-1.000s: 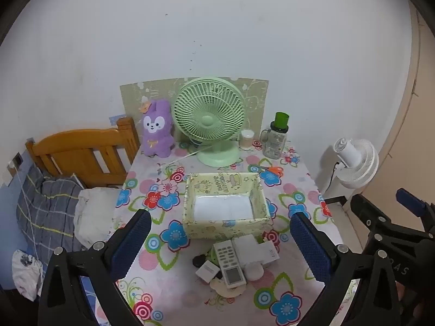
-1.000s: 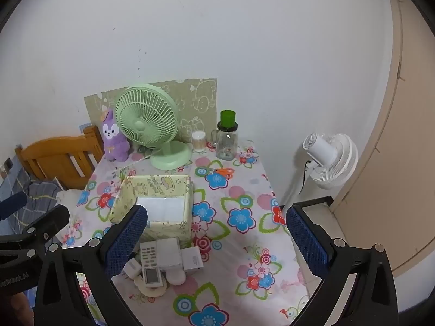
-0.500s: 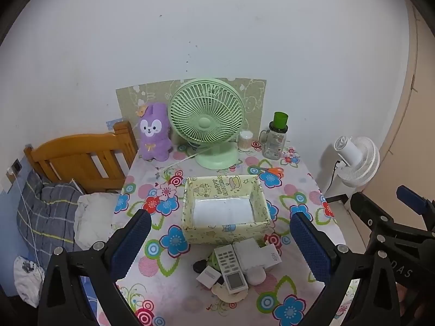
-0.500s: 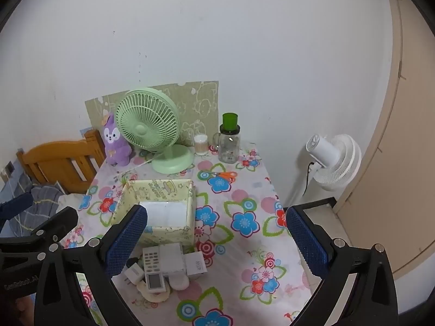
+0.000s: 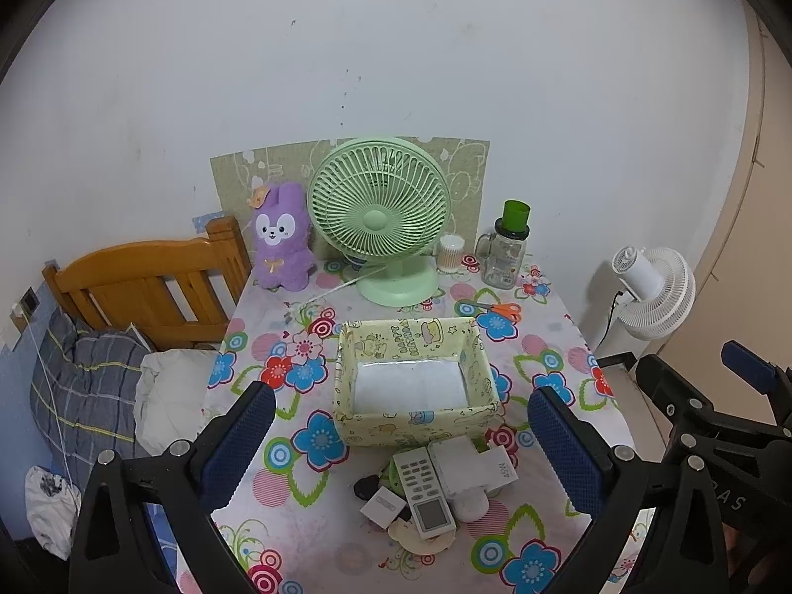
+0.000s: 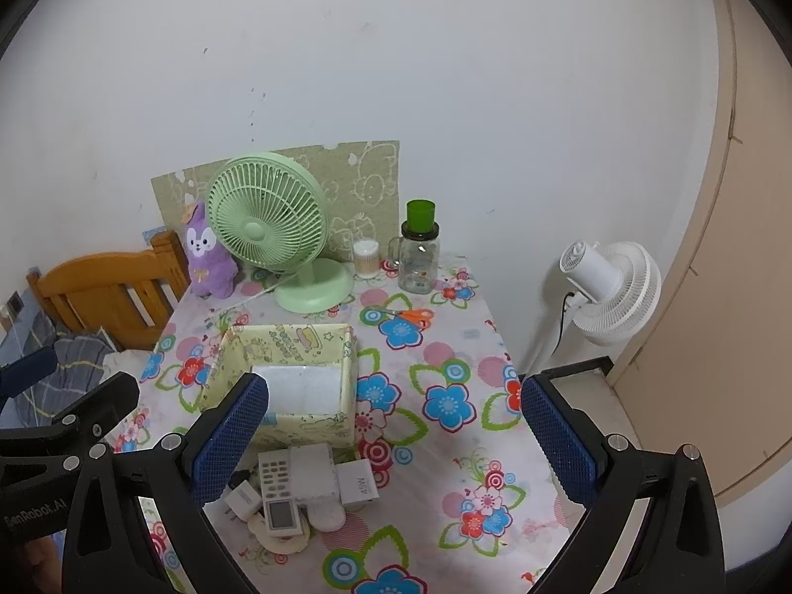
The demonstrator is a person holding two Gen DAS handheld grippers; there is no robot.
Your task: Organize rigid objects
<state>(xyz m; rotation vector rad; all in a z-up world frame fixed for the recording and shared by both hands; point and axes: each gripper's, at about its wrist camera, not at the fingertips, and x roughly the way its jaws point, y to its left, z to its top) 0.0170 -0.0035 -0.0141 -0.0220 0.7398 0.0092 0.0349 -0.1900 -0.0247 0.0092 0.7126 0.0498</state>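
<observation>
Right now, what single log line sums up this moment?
left gripper: open, empty | right gripper: open, empty | box: holds nothing | remote and small items: piled in front of box | stage: pre-grasp

The room was evenly and softly lit, with no hard glare on the white wall (image 5: 396, 49). Fisheye distortion bent the door frame (image 6: 727, 148) into a curve, and black vignetting filled the corners of both views. The white standing fan (image 5: 653, 292) cast a faint shadow on the wall behind it. Focus stayed sharp across the floral tablecloth (image 6: 445, 396).
</observation>
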